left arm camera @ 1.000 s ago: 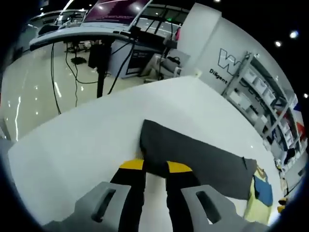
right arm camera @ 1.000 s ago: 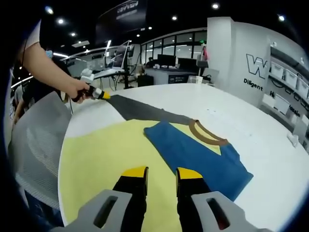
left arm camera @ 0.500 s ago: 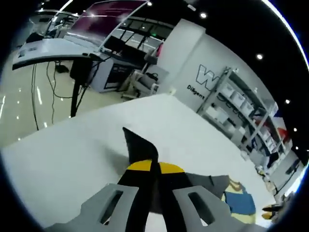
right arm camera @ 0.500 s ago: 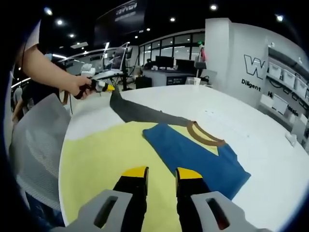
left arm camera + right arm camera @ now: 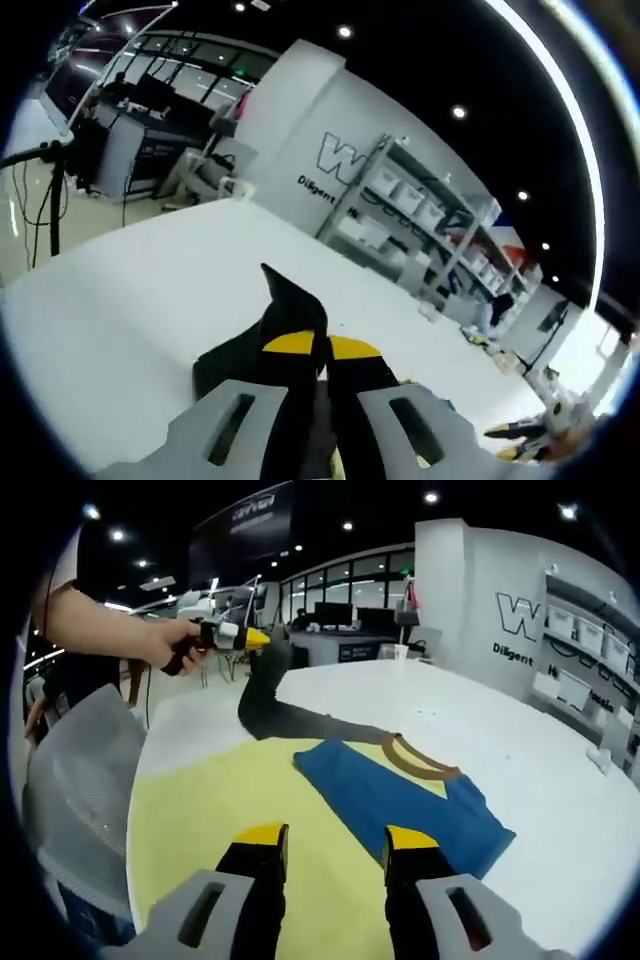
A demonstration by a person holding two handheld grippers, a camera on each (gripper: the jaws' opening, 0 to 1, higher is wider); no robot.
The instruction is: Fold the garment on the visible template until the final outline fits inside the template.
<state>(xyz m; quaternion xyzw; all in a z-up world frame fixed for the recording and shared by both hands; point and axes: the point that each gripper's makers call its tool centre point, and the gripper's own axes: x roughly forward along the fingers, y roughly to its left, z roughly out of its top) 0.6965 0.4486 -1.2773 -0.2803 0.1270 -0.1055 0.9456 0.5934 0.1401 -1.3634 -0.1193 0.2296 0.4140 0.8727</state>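
The garment lies on a white table [image 5: 560, 810]: a yellow body [image 5: 215, 800], a blue panel [image 5: 400, 802], a brown collar [image 5: 415, 762] and a grey sleeve [image 5: 262, 695]. My left gripper [image 5: 318, 345] is shut on the grey sleeve [image 5: 290, 300], whose tip sticks up past the yellow pads. In the right gripper view a person's hand [image 5: 175, 645] holds that left gripper [image 5: 255, 638] well above the table at the far left, with the sleeve hanging from it. My right gripper [image 5: 335, 845] hovers open over the yellow body, nothing between its fingers.
A grey mesh chair back [image 5: 70, 780] stands against the table's left edge. Storage shelves [image 5: 430, 215] line the wall behind the table. Desks and monitors [image 5: 345, 615] fill the room beyond the far rim. Bare white tabletop [image 5: 130, 270] spreads left of the raised sleeve.
My left gripper shut on the grey sleeve's end and lifted it off the table, up and toward the garment. My right gripper's jaws spread slightly wider.
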